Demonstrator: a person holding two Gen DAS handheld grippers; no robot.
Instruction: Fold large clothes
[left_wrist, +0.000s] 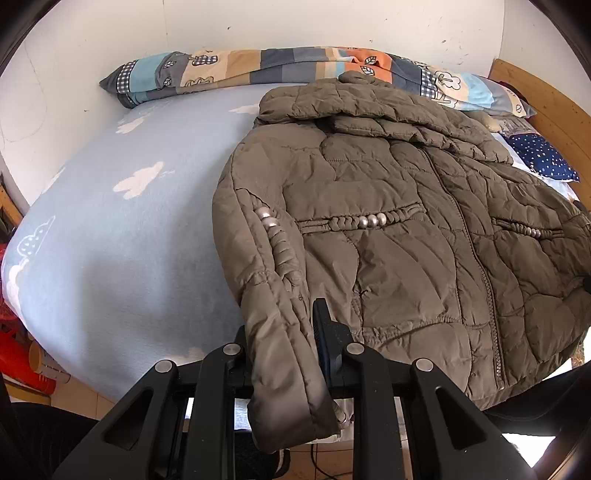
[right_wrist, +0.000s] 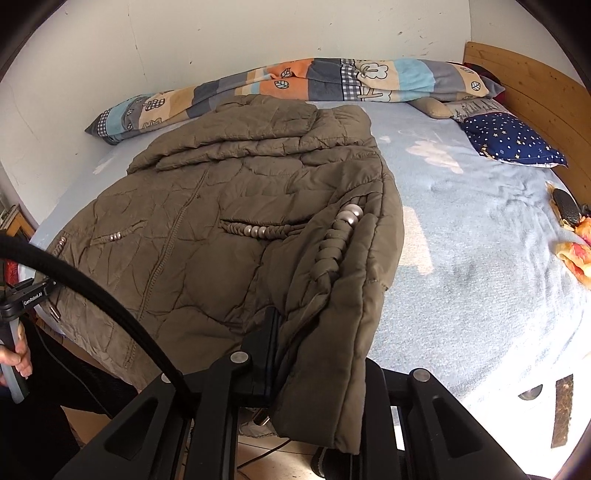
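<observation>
A padded olive-brown quilted jacket (left_wrist: 388, 221) lies face up across the bed with the pale blue cloud-print blanket (left_wrist: 122, 221), its collar toward the far edge where a striped patchwork bolster (left_wrist: 258, 68) runs along the wall, its hem overhanging the near edge. The left gripper (left_wrist: 284, 354) is clenched on the cuff end of one sleeve (left_wrist: 273, 295), which runs between its fingers and droops past them. The right gripper (right_wrist: 317, 373) likewise grips the other sleeve (right_wrist: 343, 280) near its cuff (its left finger shows as a dark blade against the fabric; the right is hidden behind the cloth).

Judging by this, the sleeve-folding step is in hand: both sleeves are pinched but neither is yet laid across the chest. The next move probably calls for lifting each cuff and carrying it inward over the zip line (left_wrist: 476, 266), keeping the puffy fabric flat so that it does not spring back. A navy star-print cushion (right_wrist: 513, 142) sits near the headboard corner, well apart from the work.
</observation>
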